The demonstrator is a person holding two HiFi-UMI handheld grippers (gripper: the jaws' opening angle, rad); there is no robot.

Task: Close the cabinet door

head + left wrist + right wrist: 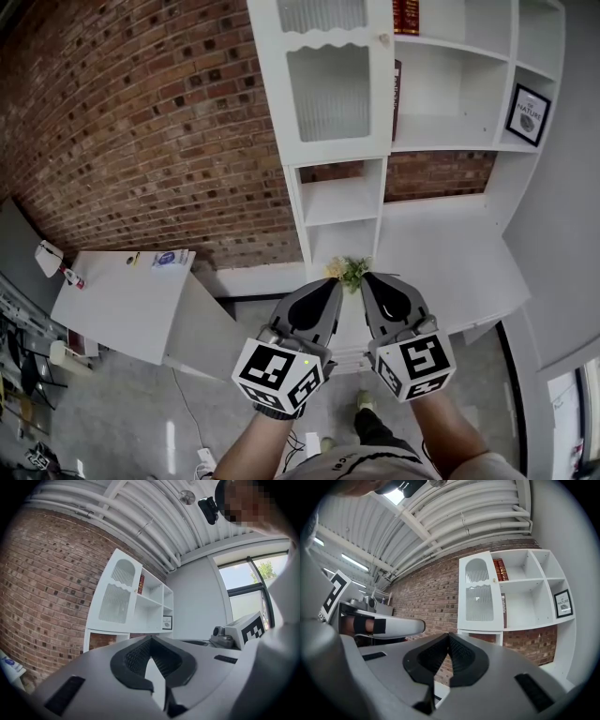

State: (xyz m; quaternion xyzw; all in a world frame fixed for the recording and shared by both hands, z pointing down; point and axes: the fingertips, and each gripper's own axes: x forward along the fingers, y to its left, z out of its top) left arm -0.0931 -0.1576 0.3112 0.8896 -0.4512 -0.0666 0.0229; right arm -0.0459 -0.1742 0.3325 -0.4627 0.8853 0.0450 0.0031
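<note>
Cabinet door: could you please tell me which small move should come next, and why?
Probably bring the right tongs forward and up toward the knob edge of the cabinet door to press it. Both it and the left tongs are shut, empty and well short of the door; whether the door sits fully flush I cannot tell.

Cabinet door [323, 94]: white, ribbed glass panels, knob at right edge, upright, shut.
</note>
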